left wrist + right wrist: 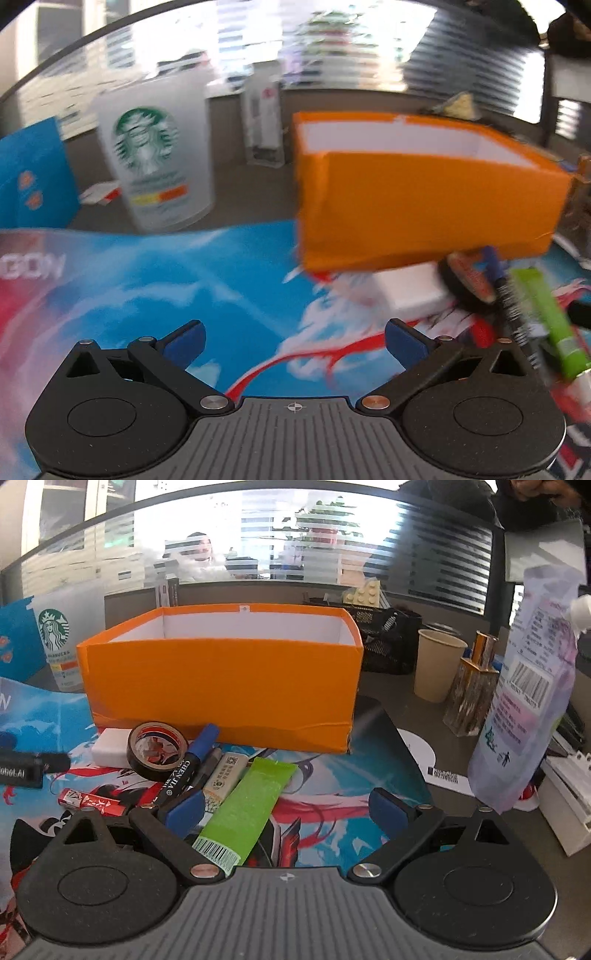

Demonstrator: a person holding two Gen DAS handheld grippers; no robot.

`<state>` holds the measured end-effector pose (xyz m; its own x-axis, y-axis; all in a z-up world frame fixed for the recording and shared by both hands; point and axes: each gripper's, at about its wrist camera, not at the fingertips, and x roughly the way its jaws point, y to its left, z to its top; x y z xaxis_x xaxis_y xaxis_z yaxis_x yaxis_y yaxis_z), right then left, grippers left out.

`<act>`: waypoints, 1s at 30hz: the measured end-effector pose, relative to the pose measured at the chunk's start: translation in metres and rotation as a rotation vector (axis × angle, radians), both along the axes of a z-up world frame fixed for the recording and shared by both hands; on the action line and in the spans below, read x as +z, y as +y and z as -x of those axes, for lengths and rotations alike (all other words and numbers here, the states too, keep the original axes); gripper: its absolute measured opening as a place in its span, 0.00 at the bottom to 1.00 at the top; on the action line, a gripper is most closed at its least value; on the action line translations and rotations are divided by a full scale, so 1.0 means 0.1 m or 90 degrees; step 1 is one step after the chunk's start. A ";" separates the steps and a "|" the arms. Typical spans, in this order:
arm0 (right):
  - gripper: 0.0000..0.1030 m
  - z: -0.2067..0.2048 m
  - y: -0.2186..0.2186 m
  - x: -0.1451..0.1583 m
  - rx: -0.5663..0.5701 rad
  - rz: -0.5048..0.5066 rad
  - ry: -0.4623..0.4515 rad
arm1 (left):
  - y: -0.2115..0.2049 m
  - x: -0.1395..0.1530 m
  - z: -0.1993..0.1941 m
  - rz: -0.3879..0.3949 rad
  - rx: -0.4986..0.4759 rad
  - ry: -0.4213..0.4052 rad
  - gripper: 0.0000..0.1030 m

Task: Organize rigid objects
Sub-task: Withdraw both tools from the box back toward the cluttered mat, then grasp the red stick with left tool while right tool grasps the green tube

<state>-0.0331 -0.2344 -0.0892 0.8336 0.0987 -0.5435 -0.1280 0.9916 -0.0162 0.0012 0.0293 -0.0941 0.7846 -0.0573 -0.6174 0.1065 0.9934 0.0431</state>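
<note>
Each hand-held gripper, left [294, 341] and right [286, 808], has a ribbed grey base bearing a small crosshair mark, two round black housings, black linkage arms with silver screws, and blue-padded fingers [186, 806].

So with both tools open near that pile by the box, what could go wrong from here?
The marker leans on the tape roll, so lifting either may shift the other. The green tube overlaps the eraser, so a grasp may catch both. The left view is blurred, so the left tool might bump the box.
</note>
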 end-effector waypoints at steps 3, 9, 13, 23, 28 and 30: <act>0.93 0.02 0.01 0.01 -0.008 0.010 -0.002 | -0.10 -0.04 -0.09 0.035 -0.067 0.068 1.00; 0.93 0.06 -0.02 0.02 -0.016 0.010 -0.005 | -0.32 0.07 0.07 0.016 -0.129 0.009 1.00; 0.93 0.05 -0.02 0.00 -0.014 0.010 0.000 | -0.44 0.04 0.03 0.020 -0.165 0.022 1.00; 0.93 0.04 -0.04 -0.01 -0.016 0.010 0.005 | -0.49 -0.08 -0.08 0.010 -0.170 0.052 1.00; 0.93 0.05 -0.02 -0.02 -0.012 0.018 0.006 | -0.28 -0.10 0.01 -0.011 -0.127 0.031 1.00; 0.93 0.05 0.01 -0.03 -0.006 0.019 0.007 | -0.21 -0.14 0.02 -0.034 -0.098 0.038 1.00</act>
